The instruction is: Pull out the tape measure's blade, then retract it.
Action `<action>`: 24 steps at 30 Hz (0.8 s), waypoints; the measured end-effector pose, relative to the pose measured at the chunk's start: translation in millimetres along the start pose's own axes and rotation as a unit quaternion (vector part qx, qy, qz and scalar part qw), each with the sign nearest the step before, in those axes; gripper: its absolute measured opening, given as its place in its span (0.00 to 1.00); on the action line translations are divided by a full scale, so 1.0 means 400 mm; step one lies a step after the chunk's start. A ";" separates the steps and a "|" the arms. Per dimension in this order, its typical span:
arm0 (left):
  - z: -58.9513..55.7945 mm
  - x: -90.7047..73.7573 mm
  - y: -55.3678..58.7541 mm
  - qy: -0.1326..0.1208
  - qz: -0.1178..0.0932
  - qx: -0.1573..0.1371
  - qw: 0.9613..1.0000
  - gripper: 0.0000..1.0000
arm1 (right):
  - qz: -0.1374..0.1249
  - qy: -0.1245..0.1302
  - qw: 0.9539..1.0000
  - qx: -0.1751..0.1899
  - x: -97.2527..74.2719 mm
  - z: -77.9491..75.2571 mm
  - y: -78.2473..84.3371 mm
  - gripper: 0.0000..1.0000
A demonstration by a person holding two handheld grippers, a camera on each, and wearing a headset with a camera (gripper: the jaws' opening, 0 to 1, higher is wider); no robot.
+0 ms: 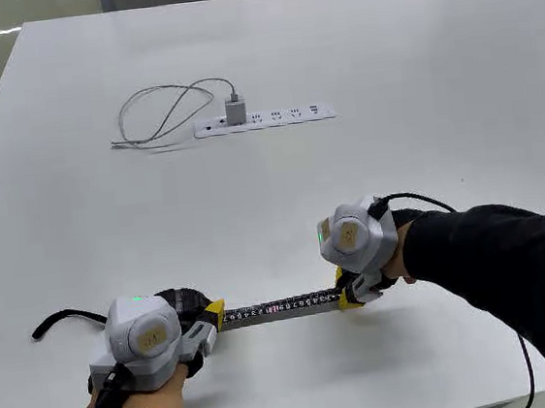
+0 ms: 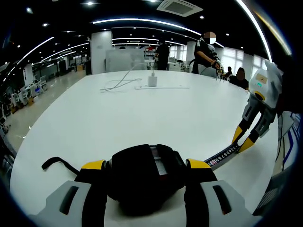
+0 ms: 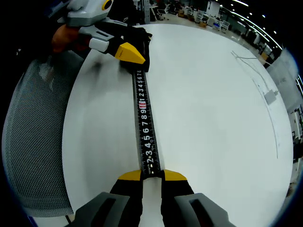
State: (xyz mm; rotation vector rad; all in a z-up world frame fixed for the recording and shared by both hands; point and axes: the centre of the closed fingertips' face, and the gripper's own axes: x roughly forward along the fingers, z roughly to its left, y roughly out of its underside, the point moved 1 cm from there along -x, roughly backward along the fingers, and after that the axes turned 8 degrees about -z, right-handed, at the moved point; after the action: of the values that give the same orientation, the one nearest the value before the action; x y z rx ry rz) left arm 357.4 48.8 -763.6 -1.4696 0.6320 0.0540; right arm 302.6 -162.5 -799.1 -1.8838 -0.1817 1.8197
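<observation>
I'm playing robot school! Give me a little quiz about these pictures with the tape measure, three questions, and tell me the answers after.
1. True or false: the right gripper is shut on the end of the blade.
2. What does the left gripper hold? A) a cup B) the black tape measure case C) a spoon
3. Fill in: the white charger on the table is plugged into the ____.
Key: 1 true; 2 B; 3 power strip.
</observation>
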 end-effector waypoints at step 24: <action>-0.003 -0.002 0.001 0.001 0.004 -0.001 1.000 0.62 | -0.003 -0.003 1.000 0.006 0.013 0.004 -0.029 0.10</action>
State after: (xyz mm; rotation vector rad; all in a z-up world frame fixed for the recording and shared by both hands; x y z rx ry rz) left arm 356.1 48.2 -763.6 -1.4691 0.6394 0.0591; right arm 304.4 -149.9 -798.8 -1.8668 -0.1783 1.8187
